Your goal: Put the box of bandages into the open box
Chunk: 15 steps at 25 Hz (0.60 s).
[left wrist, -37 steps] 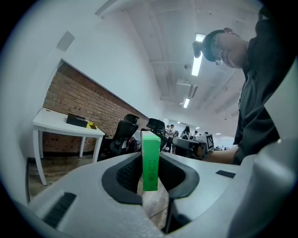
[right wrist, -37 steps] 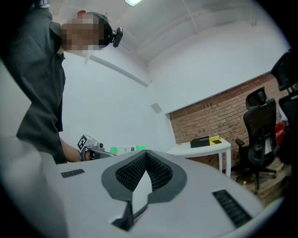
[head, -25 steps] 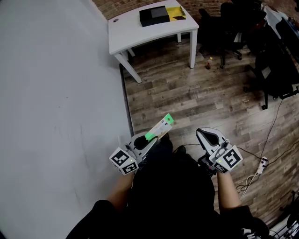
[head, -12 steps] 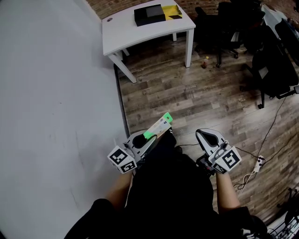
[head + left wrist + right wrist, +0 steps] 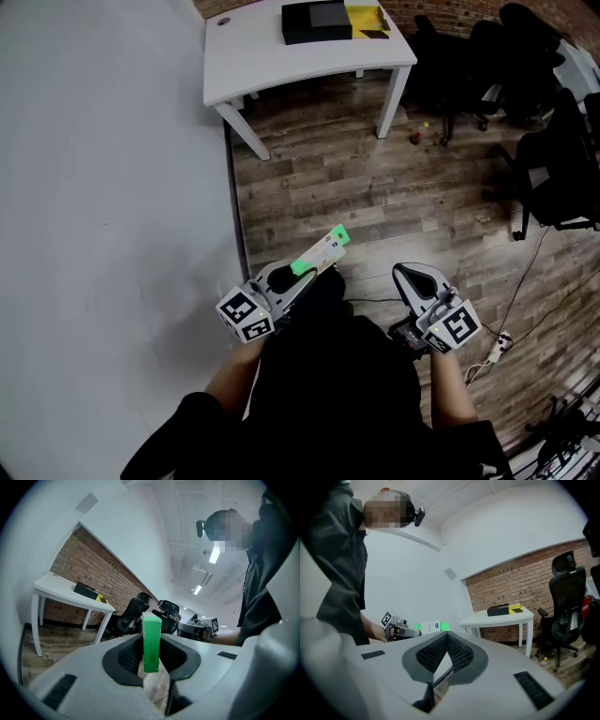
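Box of bandages (image 5: 322, 252) well short of the tabletop (image 5: 281, 61)
Left hand-held gripper (image 5: 302, 277) pinches it; right hand-held gripper (image 5: 409, 275) is pressed together; open floor (image 5: 375, 187) lies before the tabletop's edge.

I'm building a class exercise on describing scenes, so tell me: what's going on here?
A person holds a gripper in each hand. The left gripper is shut on a green and white box of bandages, carried roughly level. The right gripper is shut and empty. The open box, black with a yellow part, sits on a white table some way ahead, so the bandages are not yet in it.
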Available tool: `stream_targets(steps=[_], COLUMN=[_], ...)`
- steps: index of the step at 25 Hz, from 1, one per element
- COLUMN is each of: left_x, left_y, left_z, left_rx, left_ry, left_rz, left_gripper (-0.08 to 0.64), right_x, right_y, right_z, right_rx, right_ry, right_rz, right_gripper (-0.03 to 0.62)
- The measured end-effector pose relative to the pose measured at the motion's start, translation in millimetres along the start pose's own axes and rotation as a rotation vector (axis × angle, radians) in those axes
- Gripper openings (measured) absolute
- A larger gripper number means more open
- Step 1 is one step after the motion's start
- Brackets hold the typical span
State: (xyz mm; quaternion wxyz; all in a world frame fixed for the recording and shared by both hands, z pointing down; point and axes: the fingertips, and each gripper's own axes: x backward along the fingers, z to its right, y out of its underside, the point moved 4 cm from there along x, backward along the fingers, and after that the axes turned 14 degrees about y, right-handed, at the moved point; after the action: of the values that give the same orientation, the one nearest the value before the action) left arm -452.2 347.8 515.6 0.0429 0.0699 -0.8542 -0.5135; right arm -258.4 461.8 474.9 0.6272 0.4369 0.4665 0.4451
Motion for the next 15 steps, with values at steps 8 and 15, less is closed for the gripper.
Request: stream_targets(steps=[8,15], left_x=[-22,-38], left_y=[-49,-87], left_z=[-100,-153], left_rx=[0.027,0.014], left_ry=[0.027,0.045], left_rz=[0.018,0.031], left_gripper=[0.092,0.092], right_x=[-98,-142], right_y=[-30,-50], right_z=[48,75], right_rx=[-0.008,-0.008], right_ry=[0.006,0.028], right_rz=[-0.051,-0.046], right_gripper=[0.006,0.006])
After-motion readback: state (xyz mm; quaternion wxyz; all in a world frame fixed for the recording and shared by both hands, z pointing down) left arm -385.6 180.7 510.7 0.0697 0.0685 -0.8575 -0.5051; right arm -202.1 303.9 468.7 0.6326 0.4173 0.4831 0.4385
